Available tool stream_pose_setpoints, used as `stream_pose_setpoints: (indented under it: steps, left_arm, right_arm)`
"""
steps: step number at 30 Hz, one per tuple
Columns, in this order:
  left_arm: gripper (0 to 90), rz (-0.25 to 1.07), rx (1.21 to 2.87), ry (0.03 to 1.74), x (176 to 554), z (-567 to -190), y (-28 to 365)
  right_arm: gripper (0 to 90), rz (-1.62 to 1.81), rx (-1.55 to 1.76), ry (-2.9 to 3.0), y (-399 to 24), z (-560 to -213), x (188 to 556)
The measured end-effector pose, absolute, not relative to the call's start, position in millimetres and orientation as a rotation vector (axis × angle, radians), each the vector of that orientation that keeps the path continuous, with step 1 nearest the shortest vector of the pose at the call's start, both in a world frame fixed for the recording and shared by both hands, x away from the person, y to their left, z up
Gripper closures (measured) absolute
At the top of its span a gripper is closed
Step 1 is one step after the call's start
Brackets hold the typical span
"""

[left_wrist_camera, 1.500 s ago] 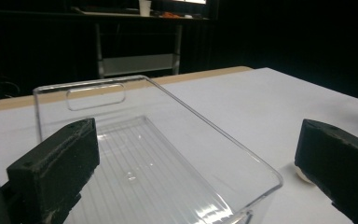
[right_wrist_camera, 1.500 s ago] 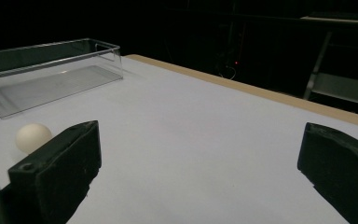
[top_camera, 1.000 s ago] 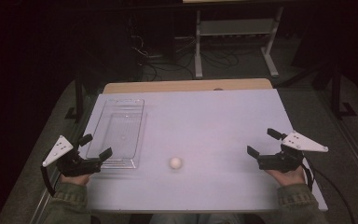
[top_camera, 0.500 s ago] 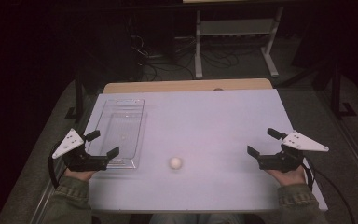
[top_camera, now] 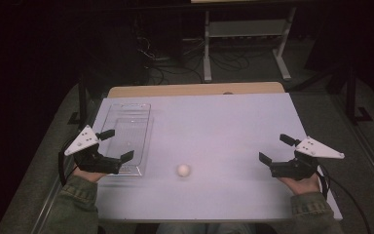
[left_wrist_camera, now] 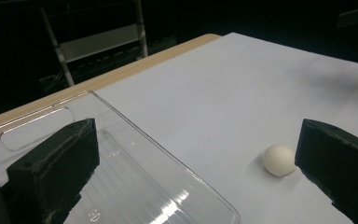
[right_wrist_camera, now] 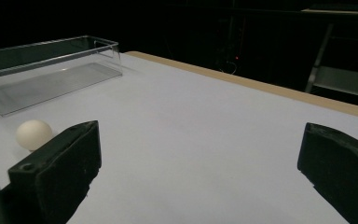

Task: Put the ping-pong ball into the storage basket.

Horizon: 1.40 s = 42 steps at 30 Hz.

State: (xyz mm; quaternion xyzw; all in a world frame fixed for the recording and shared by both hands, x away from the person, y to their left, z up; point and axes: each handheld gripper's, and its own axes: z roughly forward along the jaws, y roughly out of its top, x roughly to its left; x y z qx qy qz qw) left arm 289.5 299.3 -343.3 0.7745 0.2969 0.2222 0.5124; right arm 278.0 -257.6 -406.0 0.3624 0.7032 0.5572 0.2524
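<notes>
A small white ball (top_camera: 183, 169) is sitting on the pale table (top_camera: 224, 126) near its front edge, a little left of centre and just to the right of a clear plastic tray (top_camera: 126, 134) that is lying along the table's left side. The left gripper (top_camera: 118, 144) is hovering over the tray's near end with its jaws spread wide and nothing between them — in the left gripper view one jaw is standing above the tray's inside (left_wrist_camera: 135, 186) while the other is hanging beside the ball (left_wrist_camera: 279, 159), which is lying on the table outside the tray's rim. The right gripper (top_camera: 275, 148) is resting low near the table's right front corner, well apart from the ball, its jaws likewise gaping wide and gripping nothing. In the right gripper view the ball (right_wrist_camera: 34, 134) is peeking out just past the left jaw, with the tray (right_wrist_camera: 51, 70) lying farther off behind it. The person's hands are holding each gripper from below, sleeves coming in from the bottom of the high view.
</notes>
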Motion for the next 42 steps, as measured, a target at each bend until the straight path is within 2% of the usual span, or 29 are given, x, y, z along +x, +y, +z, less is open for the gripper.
stream_pose_setpoints:
  steps: [29,42]
  left_arm:
    - [0.0,0.427,2.028,0.612,312,-320,270]
    - [0.0,0.403,2.117,0.520,324,-309,243]
  right_arm:
    - [0.0,1.522,0.984,1.928,-257,-407,278]
    - [0.0,1.521,0.985,1.940,-257,-406,278]
